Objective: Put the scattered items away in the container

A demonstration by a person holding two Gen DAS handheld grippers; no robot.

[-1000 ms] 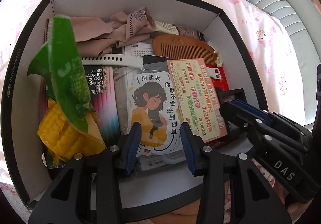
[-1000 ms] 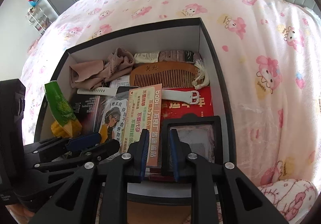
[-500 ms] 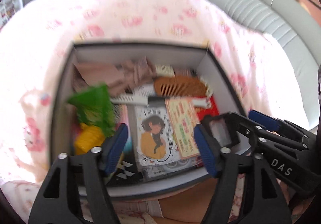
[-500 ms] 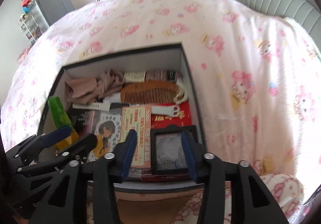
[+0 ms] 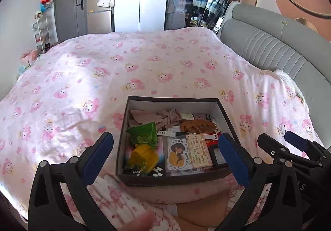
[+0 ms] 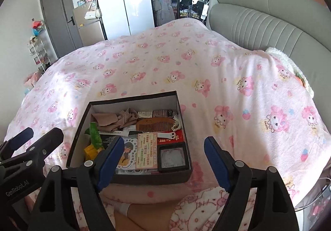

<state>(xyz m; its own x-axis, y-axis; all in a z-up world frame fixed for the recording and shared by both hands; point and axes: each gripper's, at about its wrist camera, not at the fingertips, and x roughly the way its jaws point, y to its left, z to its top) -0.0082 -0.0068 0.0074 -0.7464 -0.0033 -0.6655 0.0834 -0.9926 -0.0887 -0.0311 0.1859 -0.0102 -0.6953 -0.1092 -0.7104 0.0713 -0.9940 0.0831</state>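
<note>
Left wrist view: left tool (image 5: pixel 165 154) wide, jaws just opened, nothing between them; box (image 5: pixel 172 178) on the bed (image 5: pixel 144 61) holds comb (image 5: pixel 197 127), corn toy (image 5: pixel 144 155) and cards. Right wrist view: right tool (image 6: pixel 163 161) also wide, just opened, empty; box (image 6: pixel 153 178) below it. No loose items visible on the bed; scan the blanket, keeping both tools clear of the box rim

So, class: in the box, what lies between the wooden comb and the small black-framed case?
In the right wrist view, a white watch strap on a red card lies between the wooden comb and the black-framed case.
</note>
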